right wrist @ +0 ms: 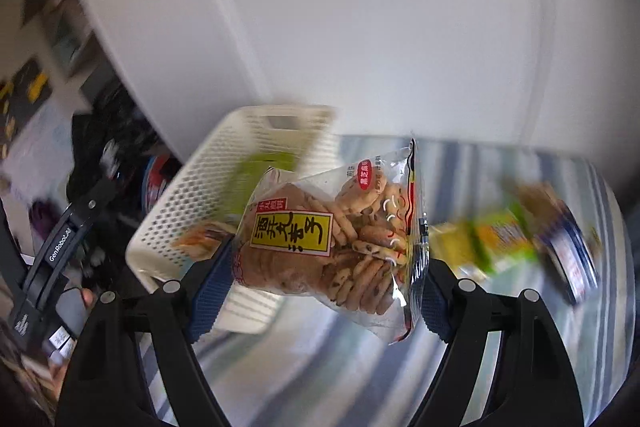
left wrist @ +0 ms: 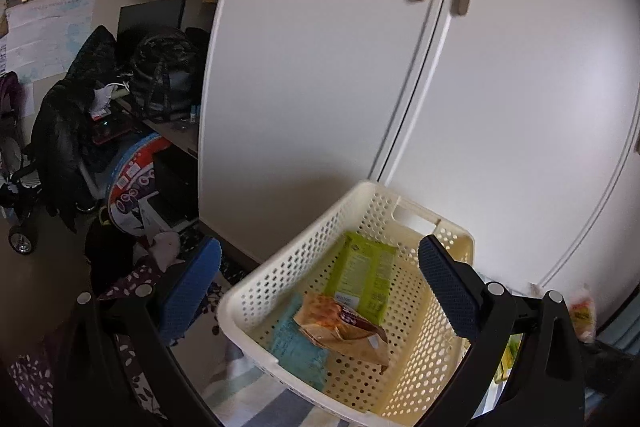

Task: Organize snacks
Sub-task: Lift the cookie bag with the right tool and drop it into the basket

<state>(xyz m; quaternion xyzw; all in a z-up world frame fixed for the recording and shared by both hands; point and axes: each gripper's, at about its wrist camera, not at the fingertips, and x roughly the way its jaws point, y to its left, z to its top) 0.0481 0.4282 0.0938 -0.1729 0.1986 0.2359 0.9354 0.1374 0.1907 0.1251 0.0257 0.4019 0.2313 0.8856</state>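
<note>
Left wrist: left gripper (left wrist: 320,291) spread wide, nothing between the pads, hovering over the near end of the cream perforated basket (left wrist: 256,291). The basket sits in front of the white wardrobe doors (left wrist: 320,67) on what looks like a striped bedcover. Already inside it: a green packet (left wrist: 362,273), an orange-brown packet (left wrist: 344,327) lying partly over it, and a pale blue one (left wrist: 296,347) by the near wall. A blurred bit of packaging shows at far right, outside the basket.

Right wrist: right gripper (right wrist: 326,275) is pinching a clear bag of biscuits (right wrist: 332,247) with a yellow label, pads pressing its two sides, bag off the bed and just right of the basket (right wrist: 192,211). More snacks (right wrist: 520,239) lie further right on the striped cover (right wrist: 360,367); too smeared to identify.

Risks, as I read it:
- Slick film and loose contents, grip is on the bag's body, so it could slide or swing out.
- Squeezing harder probably cracks the biscuits.
- The view is motion-blurred, so a fast release could clip the basket rim and drop outside.
- The left gripper sits over the basket and could be in the drop path.
</note>
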